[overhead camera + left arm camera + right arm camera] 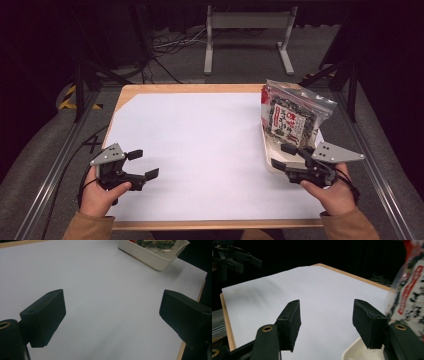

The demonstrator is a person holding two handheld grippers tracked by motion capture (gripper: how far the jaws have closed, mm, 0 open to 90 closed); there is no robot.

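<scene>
High view: clear snack bag [292, 116], dark speckled contents, upright in cream tray [270, 159]

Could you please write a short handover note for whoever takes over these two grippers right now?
Left gripper: open, nothing between its fingers, held over the white sheet near the table's left front corner.
Right gripper: open, nothing held, at the near end of the cream tray, fingers clear of the bag.
Things: the snack bag stands upright in the tray at the right edge of the table.
Done: the bag is in the tray and neither gripper is holding it.
Left: judging from this alone, probably nothing more than drawing the right gripper away; check whether the bag should lie flat.
</scene>
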